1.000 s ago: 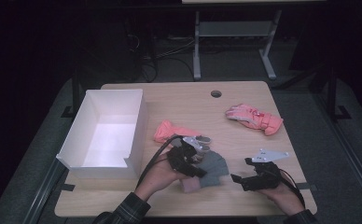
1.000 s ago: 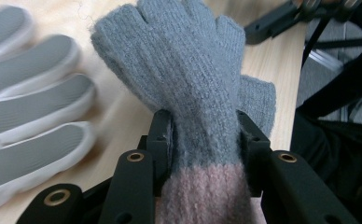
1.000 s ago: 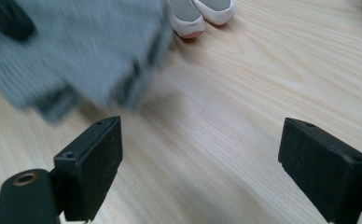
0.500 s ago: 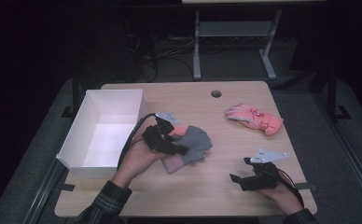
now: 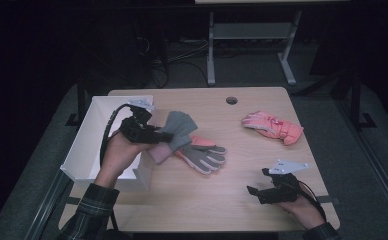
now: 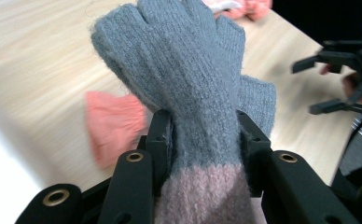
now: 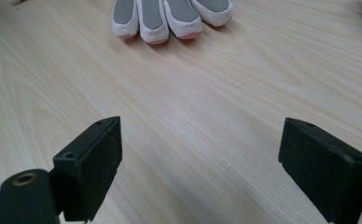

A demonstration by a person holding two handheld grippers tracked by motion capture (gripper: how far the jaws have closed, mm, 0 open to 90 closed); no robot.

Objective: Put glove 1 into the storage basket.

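The grey knitted glove [image 5: 178, 131] is clamped between the jaws of the left gripper [image 5: 158, 135] and is held above the table's [image 5: 202, 200] left edge, beside the white box [image 5: 94, 145]. The right gripper [image 5: 256, 191] is rested near the front right corner, its jaws wide apart and empty.

Lab-like room; dark surround; bare wooden table [image 5: 192, 200]; floor cables [image 5: 182, 55]; metal stand [image 5: 247, 35]

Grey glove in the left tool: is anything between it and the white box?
Nothing visible. The left tool grips the grey glove in the air just beside the white box, whose open top is bare. The gloves on the table lie on the far side, away from the box.
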